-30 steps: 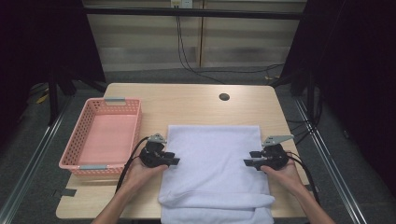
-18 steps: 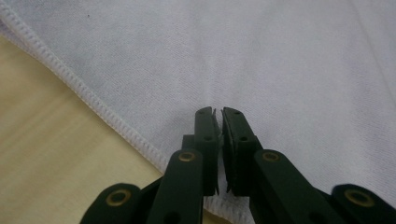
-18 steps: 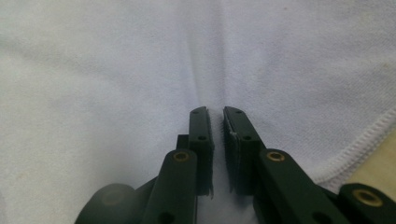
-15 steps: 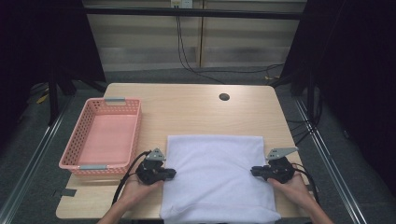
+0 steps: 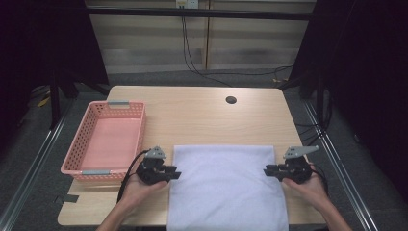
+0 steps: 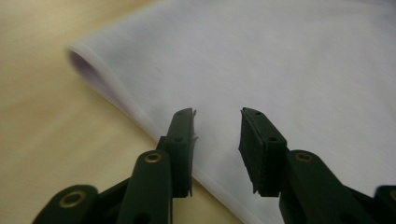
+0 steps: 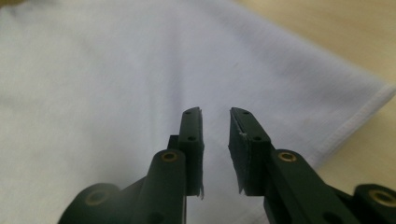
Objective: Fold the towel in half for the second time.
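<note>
**Towel folded, both grips let go**

The white towel (image 5: 226, 185) now lies doubled at the tabletop's (image 5: 192, 115) 6 o'clock edge. The left hand-held gripper (image 5: 174, 174) and right hand-held gripper (image 5: 267, 170) have just been opening, jaws spread, empty; this fold looks finished

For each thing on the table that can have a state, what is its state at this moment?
White towel: folded, lying flat, near edge hanging over the table's front edge.
Pink basket: upright, empty.
Left tongs: jaws open after just opening, nothing between them, at the towel's left edge.
Right tongs: jaws open after just opening, nothing gripped, at the towel's right edge.
</note>
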A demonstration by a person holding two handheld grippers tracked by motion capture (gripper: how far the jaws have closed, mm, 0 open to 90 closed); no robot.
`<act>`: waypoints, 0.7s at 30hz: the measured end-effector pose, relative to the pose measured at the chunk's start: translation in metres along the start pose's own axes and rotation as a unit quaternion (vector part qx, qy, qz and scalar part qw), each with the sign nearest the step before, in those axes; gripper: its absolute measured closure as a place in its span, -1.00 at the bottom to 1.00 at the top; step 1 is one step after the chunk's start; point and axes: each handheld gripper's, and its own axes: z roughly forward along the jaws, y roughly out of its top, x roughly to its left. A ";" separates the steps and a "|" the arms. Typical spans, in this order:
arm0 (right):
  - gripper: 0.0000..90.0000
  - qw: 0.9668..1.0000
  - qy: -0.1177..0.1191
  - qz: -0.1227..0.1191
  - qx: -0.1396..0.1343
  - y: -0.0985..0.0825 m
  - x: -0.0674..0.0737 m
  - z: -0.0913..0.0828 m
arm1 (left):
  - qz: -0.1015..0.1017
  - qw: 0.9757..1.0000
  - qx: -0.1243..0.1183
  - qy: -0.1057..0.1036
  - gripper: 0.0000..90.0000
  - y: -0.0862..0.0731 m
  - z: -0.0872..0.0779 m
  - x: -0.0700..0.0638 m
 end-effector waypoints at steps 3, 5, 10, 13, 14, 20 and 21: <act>0.58 1.000 -0.022 0.000 -0.018 0.017 -0.014 -0.003 | -0.005 1.000 -0.011 0.017 0.39 0.019 0.007 0.016; 0.53 0.999 -0.034 0.011 -0.037 0.027 -0.028 -0.003 | -0.015 1.000 -0.017 0.016 0.32 0.030 0.013 0.020; 0.46 0.996 -0.049 0.036 -0.061 0.035 -0.051 0.001 | -0.009 1.000 -0.027 0.010 0.23 0.050 0.026 0.014; 0.38 0.996 -0.054 0.042 -0.058 0.038 -0.061 0.008 | -0.024 0.999 -0.036 0.015 0.16 0.055 0.031 0.023; 0.36 0.996 -0.056 0.044 -0.057 0.039 -0.064 0.010 | -0.029 0.999 -0.036 0.015 0.15 0.054 0.033 0.027; 0.22 0.997 -0.053 0.053 -0.036 0.033 -0.077 0.029 | -0.033 0.999 -0.019 0.032 0.07 0.044 0.046 0.039; 0.21 0.997 -0.050 0.057 -0.033 0.031 -0.078 0.032 | -0.032 0.999 -0.018 0.035 0.04 0.042 0.047 0.040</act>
